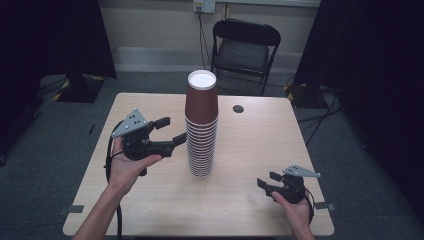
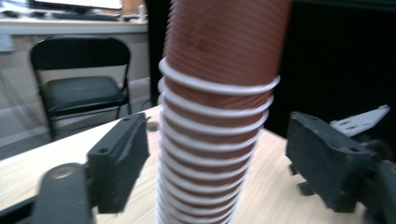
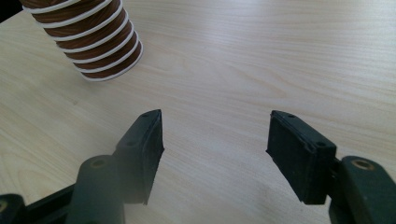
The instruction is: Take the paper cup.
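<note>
A tall stack of brown paper cups (image 1: 201,130) with white rims stands upside down at the middle of the light wooden table (image 1: 260,145). My left gripper (image 1: 171,130) is held off the table just left of the stack, jaws wide apart and pointing at it. In the left gripper view the stack (image 2: 219,70) rises between the two black jaws of my left gripper (image 2: 219,126), with a gap on each side. My right gripper (image 1: 267,180) rests near the table's front right, open. In its own view my right gripper (image 3: 215,135) has bare wood between its jaws, and the stack's base (image 3: 93,37) lies far up left.
A black folding chair (image 1: 245,47) stands behind the table's far edge. A dark round hole (image 1: 238,108) sits in the tabletop right of the stack. Dark curtains hang on both sides. Cables trail from each gripper over the front edge.
</note>
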`<state>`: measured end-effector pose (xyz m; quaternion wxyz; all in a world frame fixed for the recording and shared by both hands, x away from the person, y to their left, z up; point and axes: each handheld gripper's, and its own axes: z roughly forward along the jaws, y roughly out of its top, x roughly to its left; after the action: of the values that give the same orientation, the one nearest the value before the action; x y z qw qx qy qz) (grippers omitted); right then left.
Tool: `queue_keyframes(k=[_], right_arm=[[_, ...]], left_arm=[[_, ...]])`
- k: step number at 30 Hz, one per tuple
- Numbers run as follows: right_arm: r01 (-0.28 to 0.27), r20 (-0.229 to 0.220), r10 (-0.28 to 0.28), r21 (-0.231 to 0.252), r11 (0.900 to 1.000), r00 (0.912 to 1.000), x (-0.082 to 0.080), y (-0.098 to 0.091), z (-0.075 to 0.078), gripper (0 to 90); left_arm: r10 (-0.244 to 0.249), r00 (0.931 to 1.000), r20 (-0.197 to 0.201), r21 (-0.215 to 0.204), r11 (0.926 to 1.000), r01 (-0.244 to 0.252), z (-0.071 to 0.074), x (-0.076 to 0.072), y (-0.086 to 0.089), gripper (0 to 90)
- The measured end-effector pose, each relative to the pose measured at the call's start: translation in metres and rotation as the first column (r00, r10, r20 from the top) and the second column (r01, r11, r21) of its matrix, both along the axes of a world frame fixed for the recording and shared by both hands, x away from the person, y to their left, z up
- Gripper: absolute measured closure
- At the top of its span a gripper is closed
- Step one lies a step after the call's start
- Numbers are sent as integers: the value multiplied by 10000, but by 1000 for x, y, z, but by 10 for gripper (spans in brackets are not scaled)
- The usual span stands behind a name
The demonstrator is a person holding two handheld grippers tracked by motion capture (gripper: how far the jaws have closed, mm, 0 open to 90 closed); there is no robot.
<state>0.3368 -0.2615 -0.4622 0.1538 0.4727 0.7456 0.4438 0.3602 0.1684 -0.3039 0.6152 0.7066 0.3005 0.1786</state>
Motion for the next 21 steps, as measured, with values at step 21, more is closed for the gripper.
queue_keyframes(k=[21], right_arm=[[-159, 90, 158, 112, 9998, 9998, 0, 0, 1, 360]], left_arm=[[-274, 9995, 146, -126, 9995, 276, 35, 12, -27, 154]])
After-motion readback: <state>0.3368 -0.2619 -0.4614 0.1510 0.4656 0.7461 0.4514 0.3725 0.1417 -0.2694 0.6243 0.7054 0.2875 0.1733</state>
